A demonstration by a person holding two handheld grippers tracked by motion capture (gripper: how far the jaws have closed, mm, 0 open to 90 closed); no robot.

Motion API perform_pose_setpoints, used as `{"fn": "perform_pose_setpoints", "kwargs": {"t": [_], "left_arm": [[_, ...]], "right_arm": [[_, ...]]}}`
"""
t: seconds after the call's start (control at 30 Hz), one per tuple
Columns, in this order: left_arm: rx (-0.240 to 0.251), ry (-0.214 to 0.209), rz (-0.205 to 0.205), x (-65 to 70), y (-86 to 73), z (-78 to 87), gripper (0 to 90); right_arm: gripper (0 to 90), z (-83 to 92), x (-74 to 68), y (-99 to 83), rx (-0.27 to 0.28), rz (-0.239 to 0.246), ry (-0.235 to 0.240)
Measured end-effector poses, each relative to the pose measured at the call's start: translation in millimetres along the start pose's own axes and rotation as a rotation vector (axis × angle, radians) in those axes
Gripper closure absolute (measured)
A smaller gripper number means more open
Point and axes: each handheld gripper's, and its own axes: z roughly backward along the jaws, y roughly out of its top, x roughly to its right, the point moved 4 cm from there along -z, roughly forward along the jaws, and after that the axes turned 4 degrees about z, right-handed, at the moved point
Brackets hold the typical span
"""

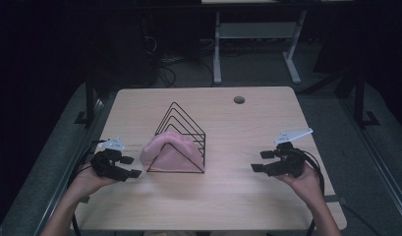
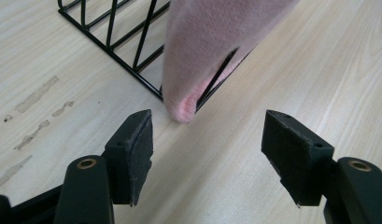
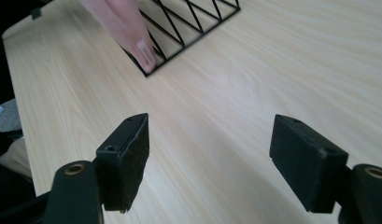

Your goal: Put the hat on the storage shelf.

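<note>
One pink cloth (image 1: pixel 170 150) in one black wire rack (image 1: pixel 181 130), one table (image 1: pixel 228 196); two grippers, left (image 1: pixel 134 167) and right (image 1: pixel 260 161), jaws wide, empty.

- Your high view looks forward and down over the whole table (image 1: pixel 267 196).
- Both gripper views skim its top closely (sharing the wire rack (image 2: pixel 132 60)).
</note>
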Motion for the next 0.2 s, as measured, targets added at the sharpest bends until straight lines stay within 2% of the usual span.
{"fn": "perform_pose_setpoints", "kwargs": {"t": [0.2], "left_arm": [[0.014, 0.017, 0.0, 4.4, -6.6, 0.6, 32.6]], "right_arm": [[27.7, 8.4, -1.0, -26.1, -0.01, -0.015, -0.035]]}}
